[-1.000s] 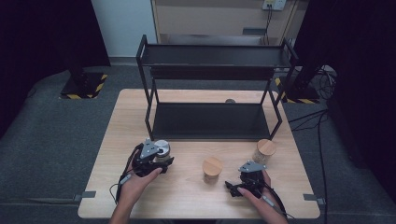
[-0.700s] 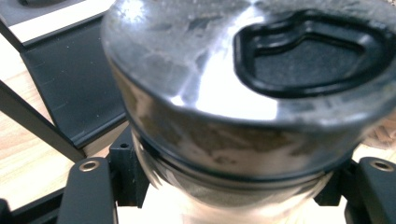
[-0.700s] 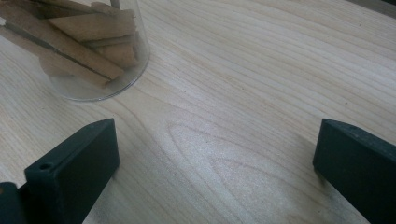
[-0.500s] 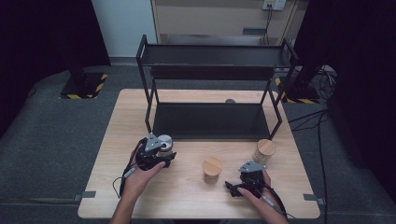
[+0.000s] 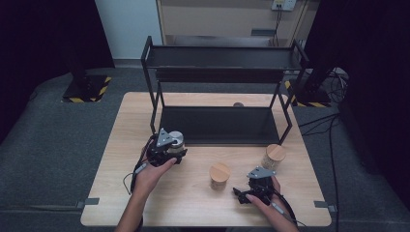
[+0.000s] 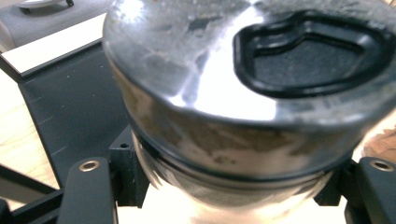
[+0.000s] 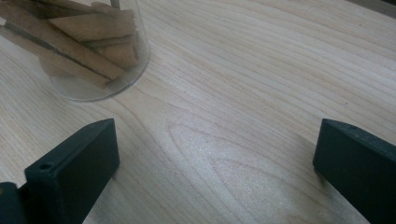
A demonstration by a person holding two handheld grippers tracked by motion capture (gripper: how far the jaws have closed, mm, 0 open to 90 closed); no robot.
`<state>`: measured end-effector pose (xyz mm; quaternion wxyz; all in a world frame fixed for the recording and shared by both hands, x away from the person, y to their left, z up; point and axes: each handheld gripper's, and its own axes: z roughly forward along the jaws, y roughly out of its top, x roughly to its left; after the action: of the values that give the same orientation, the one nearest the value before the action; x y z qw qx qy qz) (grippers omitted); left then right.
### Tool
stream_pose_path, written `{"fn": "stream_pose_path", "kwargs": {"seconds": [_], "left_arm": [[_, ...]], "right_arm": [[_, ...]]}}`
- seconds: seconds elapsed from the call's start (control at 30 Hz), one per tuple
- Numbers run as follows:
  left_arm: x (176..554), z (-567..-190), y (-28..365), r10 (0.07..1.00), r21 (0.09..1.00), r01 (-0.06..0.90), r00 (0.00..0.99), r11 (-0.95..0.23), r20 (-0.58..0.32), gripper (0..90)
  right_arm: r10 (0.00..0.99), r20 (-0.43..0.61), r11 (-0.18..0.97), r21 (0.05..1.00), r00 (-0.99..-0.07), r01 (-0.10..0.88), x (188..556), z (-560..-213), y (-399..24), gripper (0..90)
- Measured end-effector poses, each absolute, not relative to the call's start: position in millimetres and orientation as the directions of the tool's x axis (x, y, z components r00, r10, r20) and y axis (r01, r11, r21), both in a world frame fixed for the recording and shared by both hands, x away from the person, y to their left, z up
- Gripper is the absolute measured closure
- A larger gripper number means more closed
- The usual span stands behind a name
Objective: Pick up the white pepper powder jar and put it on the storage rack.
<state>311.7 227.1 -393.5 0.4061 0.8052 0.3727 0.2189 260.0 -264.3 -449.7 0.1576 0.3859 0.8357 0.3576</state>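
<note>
Wooden table [image 5: 121, 193], steel-lidded jar [image 6: 233, 107] in left tool [image 5: 176, 147]

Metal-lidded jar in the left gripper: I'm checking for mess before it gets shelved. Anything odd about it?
Yes. The jar has a dusty, brownish film smeared over its metal lid and rim, seen in the left gripper view. Nothing looks spilled on the table.
</note>
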Motion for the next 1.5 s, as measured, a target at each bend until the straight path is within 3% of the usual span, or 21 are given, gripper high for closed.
{"fn": "stream_pose_path", "kwargs": {"seconds": [1.5], "left_arm": [[360.5,-385.7,224.2,0.813,0.830,0.435,0.581,-0.348,0.036,29.3]], "right_arm": [[0.758,0.013,0.446,0.719,-0.652,0.533,260.0,-449.7,-264.3,0.4]]}}
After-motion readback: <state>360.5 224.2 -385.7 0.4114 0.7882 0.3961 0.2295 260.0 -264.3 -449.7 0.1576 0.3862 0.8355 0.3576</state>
